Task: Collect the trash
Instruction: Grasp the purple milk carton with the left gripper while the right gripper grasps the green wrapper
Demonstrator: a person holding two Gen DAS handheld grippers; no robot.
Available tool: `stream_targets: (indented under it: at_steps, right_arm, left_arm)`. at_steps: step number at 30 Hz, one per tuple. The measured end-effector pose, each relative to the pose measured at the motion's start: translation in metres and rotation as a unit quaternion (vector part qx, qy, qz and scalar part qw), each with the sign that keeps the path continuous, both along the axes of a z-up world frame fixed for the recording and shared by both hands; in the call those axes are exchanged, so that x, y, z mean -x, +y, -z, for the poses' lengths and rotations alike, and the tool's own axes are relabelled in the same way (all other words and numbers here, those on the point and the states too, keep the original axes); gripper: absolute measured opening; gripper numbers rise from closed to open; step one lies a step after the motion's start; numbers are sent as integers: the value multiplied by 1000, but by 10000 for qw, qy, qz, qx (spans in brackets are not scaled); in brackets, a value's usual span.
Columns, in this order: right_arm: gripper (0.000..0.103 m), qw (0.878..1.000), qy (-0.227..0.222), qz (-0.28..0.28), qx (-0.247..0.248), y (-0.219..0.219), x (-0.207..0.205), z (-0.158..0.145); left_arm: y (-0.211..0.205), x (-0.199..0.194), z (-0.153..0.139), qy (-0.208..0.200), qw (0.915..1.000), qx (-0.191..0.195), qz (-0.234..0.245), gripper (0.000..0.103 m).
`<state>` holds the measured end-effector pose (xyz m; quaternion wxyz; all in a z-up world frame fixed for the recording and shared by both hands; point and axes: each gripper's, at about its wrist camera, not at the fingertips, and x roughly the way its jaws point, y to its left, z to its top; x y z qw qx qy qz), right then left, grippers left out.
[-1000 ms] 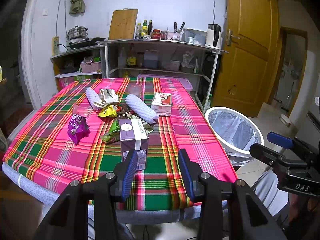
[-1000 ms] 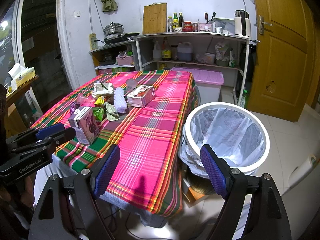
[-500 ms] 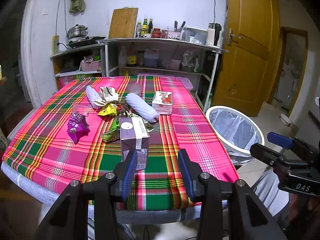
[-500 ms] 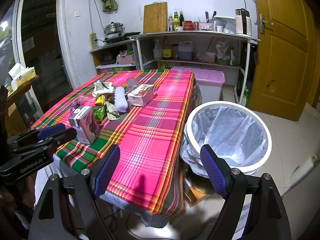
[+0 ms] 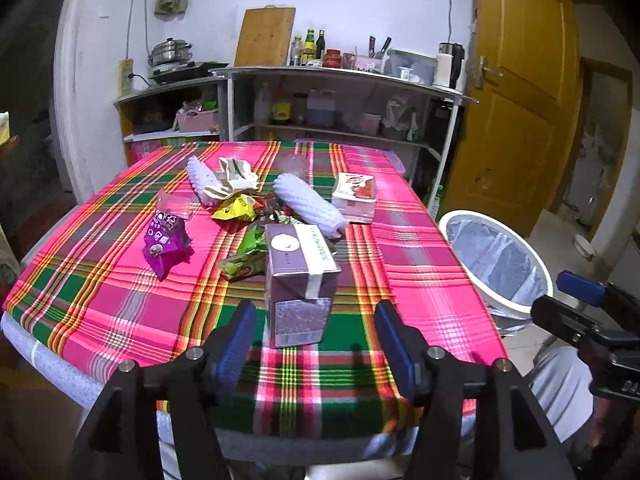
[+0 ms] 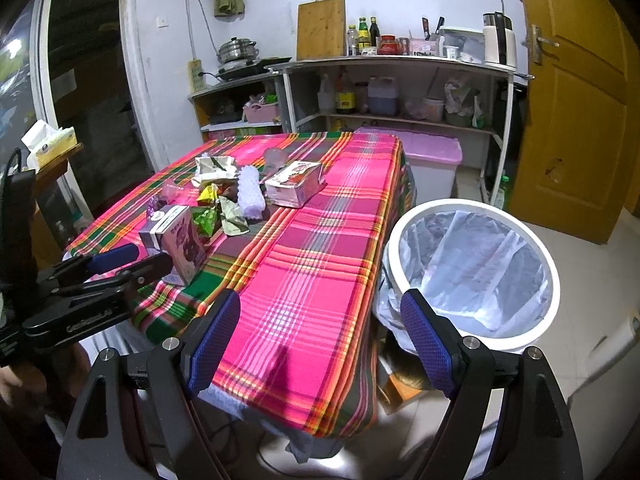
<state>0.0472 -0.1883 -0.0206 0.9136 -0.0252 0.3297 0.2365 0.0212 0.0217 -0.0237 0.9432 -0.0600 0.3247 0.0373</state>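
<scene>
I had the left gripper (image 5: 316, 344) spread its jaws wide in the last half second, from a narrower set to full spread, and the view closed in on the purple carton (image 5: 298, 284) standing upright near the front edge of the plaid table (image 5: 420, 280). The carton now sat just ahead of the blue pads, lined up with the gap but not yet between them; nothing was pressed. I read that as the opening for a first pick, with no trash collected so far. The purple snack bag (image 5: 166, 246), the yellow and green wrappers and the white foam sleeve (image 5: 310, 206) still lay heaped behind the carton. My right gripper (image 6: 320, 342) hung wide and empty at the table's corner, beside the white lined bin (image 6: 472, 272) on the floor.
</scene>
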Motion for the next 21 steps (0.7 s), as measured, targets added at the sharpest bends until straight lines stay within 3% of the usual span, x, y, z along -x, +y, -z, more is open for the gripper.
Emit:
stream_targets:
  at_steps: [11, 15, 21]
  right_arm:
    - [83, 9998, 139, -47, 112, 10, -18, 8]
    - [83, 9995, 226, -168, 158, 20, -27, 9]
    - [83, 9986, 297, -407, 183, 42, -41, 8]
  left_arm:
    - [15, -34, 19, 239, 9995, 186, -131, 64]
    - [21, -41, 21, 256, 9994, 219, -107, 38]
    - [29, -32, 13, 52, 9994, 331, -123, 37]
